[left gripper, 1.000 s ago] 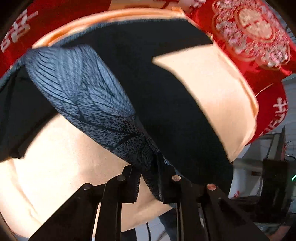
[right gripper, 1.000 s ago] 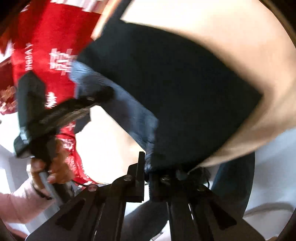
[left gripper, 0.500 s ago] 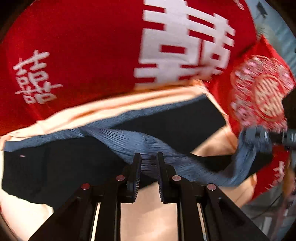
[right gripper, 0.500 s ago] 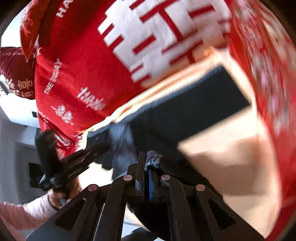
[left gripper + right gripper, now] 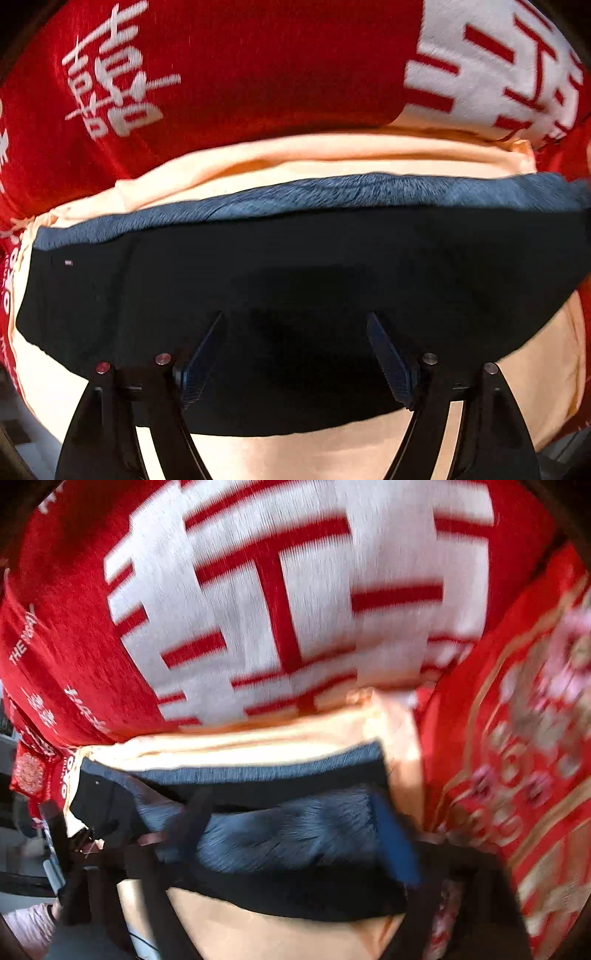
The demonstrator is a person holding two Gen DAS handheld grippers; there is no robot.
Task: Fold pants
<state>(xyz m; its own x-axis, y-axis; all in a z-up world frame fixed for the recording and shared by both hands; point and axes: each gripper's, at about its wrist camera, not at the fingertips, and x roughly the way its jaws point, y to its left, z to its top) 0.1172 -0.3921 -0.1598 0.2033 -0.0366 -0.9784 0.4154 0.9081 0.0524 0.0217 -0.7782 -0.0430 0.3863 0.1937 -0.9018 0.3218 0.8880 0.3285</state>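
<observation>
The black pants (image 5: 295,266) lie folded across a peach cloth (image 5: 295,155), with a blue-grey patterned band (image 5: 332,192) along their far edge. My left gripper (image 5: 295,325) is open and empty, its jaws spread wide just above the black fabric. In the right wrist view the pants (image 5: 288,834) show blue-grey fabric over black, blurred by motion. My right gripper (image 5: 291,812) is open, its jaws wide apart over the fabric. The left gripper (image 5: 66,842) shows at the far left edge of that view.
Red fabric with large white characters (image 5: 240,74) lies beyond the peach cloth; it also shows in the right wrist view (image 5: 277,609). A red and gold patterned cloth (image 5: 524,757) lies to the right. The peach cloth's near part (image 5: 295,454) is bare.
Both grippers carried the pants' edge over onto the far side, then opened and let go. The pants now lie folded flat on the peach cloth.
</observation>
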